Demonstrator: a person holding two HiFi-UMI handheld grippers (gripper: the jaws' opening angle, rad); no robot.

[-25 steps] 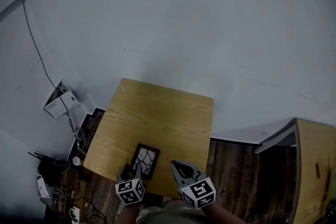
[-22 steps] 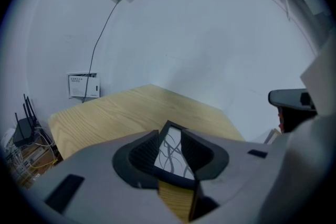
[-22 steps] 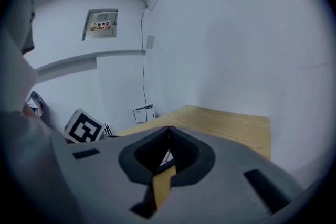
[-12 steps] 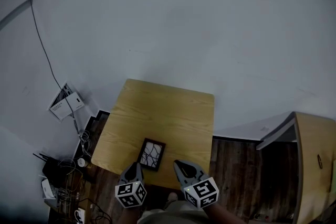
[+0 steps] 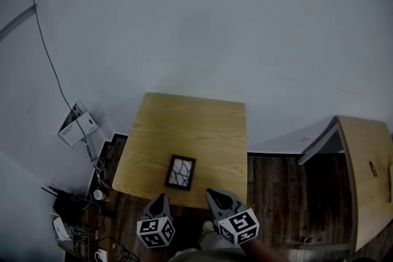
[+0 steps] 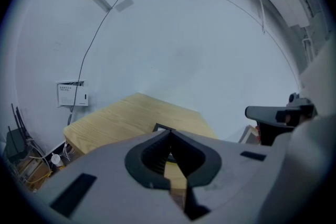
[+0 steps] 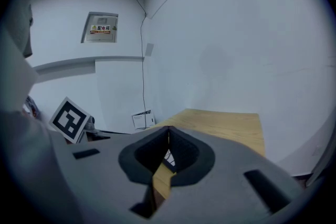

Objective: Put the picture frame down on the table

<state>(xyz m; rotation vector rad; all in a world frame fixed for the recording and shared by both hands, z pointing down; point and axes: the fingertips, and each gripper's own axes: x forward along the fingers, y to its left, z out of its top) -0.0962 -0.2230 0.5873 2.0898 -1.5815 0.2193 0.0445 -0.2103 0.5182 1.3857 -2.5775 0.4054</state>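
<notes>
A black rectangular picture frame (image 5: 180,172) is lying flat on the light woodgrain bench (image 5: 196,126), lower centre. Below it, the left gripper (image 5: 161,199) and right gripper (image 5: 211,193) are hovering, jaws pressed together, empty.

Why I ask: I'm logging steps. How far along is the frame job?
Done: the frame lies flat on the table, near its front edge, untouched. In hand: nothing; the left tongs and right tongs are shut and empty, off the table's near edge. Left: seemingly nothing.

The left gripper (image 6: 169,134) hides most of the picture frame (image 6: 159,126).
</notes>
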